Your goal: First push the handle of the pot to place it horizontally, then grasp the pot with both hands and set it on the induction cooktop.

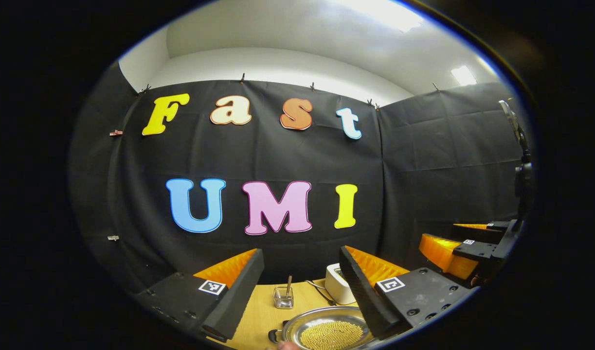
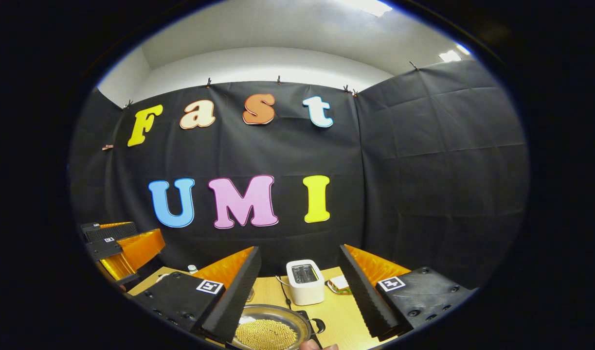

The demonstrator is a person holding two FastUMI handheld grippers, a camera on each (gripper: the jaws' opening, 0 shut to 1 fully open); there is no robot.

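On wooden table (image 2: pixel 273 291), pot (image 2: pixel 270 330), toaster (image 2: pixel 304 282), both tongs (image 1: pixel 297 291) (image 2: pixel 297 291) wide, ceiling lights (image 1: pixel 462 75).

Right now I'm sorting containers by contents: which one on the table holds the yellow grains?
The metal pot, wide and shallow, nearest the left hand-held gripper. The small clear glass behind it holds a stick instead.

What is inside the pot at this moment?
The pot holds a heap of small yellowish beads or grains, piled in its middle with bare metal around them. Its floor under the heap is covered, and the lower part of the pot is cut off.
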